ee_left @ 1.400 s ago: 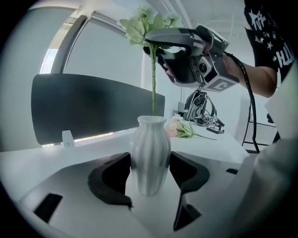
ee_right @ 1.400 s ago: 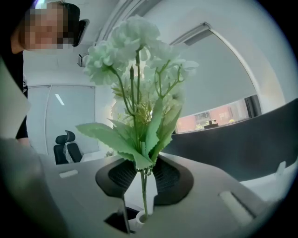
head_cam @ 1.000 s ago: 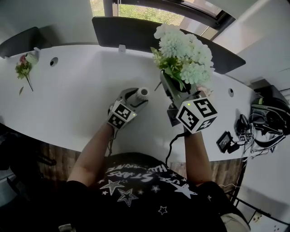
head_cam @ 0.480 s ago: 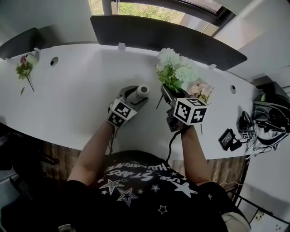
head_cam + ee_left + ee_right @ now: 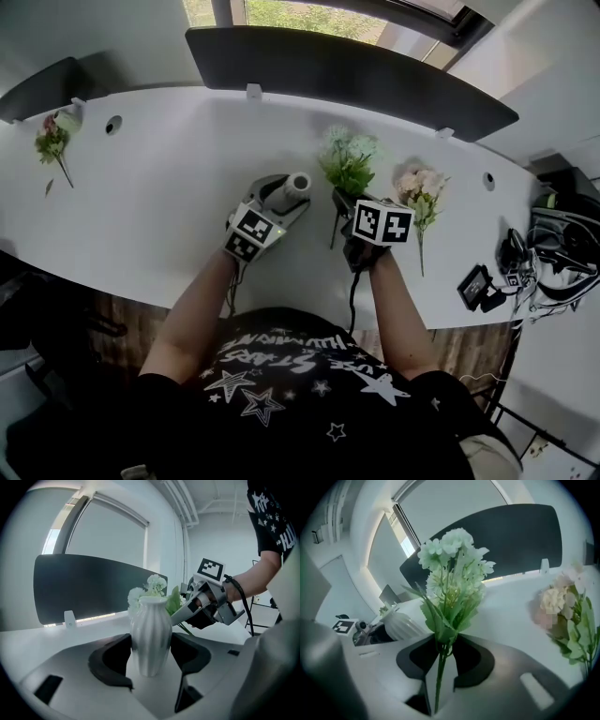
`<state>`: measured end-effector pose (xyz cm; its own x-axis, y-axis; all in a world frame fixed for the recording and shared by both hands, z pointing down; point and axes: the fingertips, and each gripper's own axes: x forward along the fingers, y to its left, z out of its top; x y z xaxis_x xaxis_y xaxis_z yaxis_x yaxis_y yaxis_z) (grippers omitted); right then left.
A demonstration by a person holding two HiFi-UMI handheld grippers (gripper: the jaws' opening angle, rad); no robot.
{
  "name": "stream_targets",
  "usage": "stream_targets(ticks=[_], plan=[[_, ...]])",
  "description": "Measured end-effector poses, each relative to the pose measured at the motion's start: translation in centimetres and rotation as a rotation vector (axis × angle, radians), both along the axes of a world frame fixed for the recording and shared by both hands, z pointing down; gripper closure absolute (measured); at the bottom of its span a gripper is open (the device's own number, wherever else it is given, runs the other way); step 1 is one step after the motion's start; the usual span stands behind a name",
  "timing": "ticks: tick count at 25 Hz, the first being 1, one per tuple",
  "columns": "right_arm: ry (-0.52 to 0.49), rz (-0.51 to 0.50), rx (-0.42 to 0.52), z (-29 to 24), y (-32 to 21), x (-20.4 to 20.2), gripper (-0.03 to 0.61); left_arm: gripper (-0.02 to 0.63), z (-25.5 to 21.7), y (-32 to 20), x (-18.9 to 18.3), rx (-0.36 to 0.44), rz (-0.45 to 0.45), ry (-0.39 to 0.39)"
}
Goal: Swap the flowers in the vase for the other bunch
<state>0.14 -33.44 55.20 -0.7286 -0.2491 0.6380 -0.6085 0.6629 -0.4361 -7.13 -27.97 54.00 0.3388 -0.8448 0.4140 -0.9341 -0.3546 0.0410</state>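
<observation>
A white ribbed vase (image 5: 298, 182) stands on the white desk (image 5: 159, 206), and my left gripper (image 5: 279, 199) is shut on its body. The left gripper view shows the vase (image 5: 150, 625) upright between the dark pads, with nothing in its neck. My right gripper (image 5: 347, 204) is shut on the stems of a white-and-green flower bunch (image 5: 348, 159) and holds it low, just right of the vase. In the right gripper view the bunch (image 5: 452, 573) rises from between the jaws. A pink bunch (image 5: 419, 190) lies on the desk to the right.
A small pink sprig (image 5: 52, 141) lies at the desk's far left end. A dark partition (image 5: 347, 66) runs along the back edge. Cables and small devices (image 5: 511, 272) crowd the right end. Round cable holes (image 5: 112, 125) sit in the desk top.
My right gripper has come down steeply with the white-and-green bunch, from high above the desk to just over it. The pink bunch has come into view. The left gripper and vase have not moved.
</observation>
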Motion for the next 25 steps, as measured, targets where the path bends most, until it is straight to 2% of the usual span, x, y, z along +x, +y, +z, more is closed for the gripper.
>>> stream_targets(ticks=[7, 10, 14, 16, 19, 25], plan=[[0.041, 0.058, -0.056, 2.3, 0.0, 0.4, 0.492, 0.341, 0.0, 0.0, 0.0, -0.002, -0.002, -0.017], [0.057, 0.074, -0.052, 2.7, 0.1, 0.5, 0.491, 0.339, 0.4, 0.2, -0.1, -0.015, 0.0, -0.051], [0.091, 0.084, -0.033, 3.0, 0.2, 0.6, 0.485, 0.339, 0.4, 0.4, -0.3, -0.014, -0.019, -0.05], [0.095, 0.088, -0.021, 3.1, 0.2, 0.7, 0.471, 0.329, 0.3, 0.5, -0.4, -0.009, -0.033, -0.04], [0.08, 0.092, -0.004, 3.0, 0.5, 0.7, 0.397, 0.307, 0.2, 1.1, -0.4, -0.009, -0.043, -0.028], [0.078, 0.12, 0.042, 2.1, 1.4, 1.3, 0.37, 0.296, -0.4, 2.8, -1.0, -0.001, -0.05, -0.017]])
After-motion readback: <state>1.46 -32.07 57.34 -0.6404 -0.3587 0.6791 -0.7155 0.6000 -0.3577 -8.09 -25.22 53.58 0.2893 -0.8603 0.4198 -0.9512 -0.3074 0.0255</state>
